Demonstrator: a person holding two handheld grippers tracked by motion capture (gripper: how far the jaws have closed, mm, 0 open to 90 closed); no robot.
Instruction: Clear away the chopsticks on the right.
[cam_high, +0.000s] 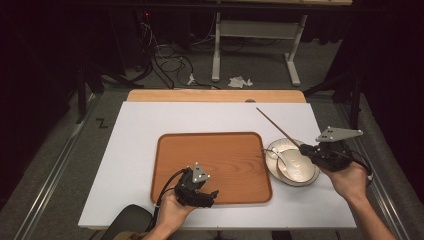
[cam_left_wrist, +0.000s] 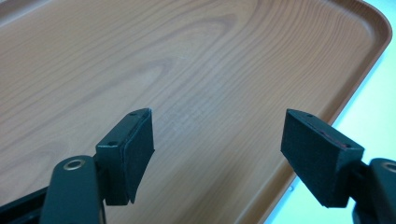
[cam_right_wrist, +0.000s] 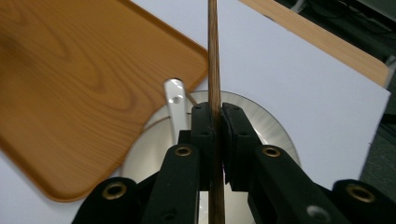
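Right gripper (cam_right_wrist: 215, 140) is clamped on a chopstick (cam_right_wrist: 214, 56) above the plate (cam_high: 292, 162) beside the tray (cam_high: 212, 165), left gripper (cam_left_wrist: 217, 154) open over it; next, presumably, setting the chopstick down.

My right claw (cam_right_wrist: 217, 135) pinches a thin wooden stick (cam_right_wrist: 214, 56) upright between its pads, right above a white bowl (cam_right_wrist: 266, 123) with a metal spoon (cam_right_wrist: 175, 100) inside; the wooden tray (cam_right_wrist: 79, 88) lies just beside it on the white counter (cam_right_wrist: 303, 79)
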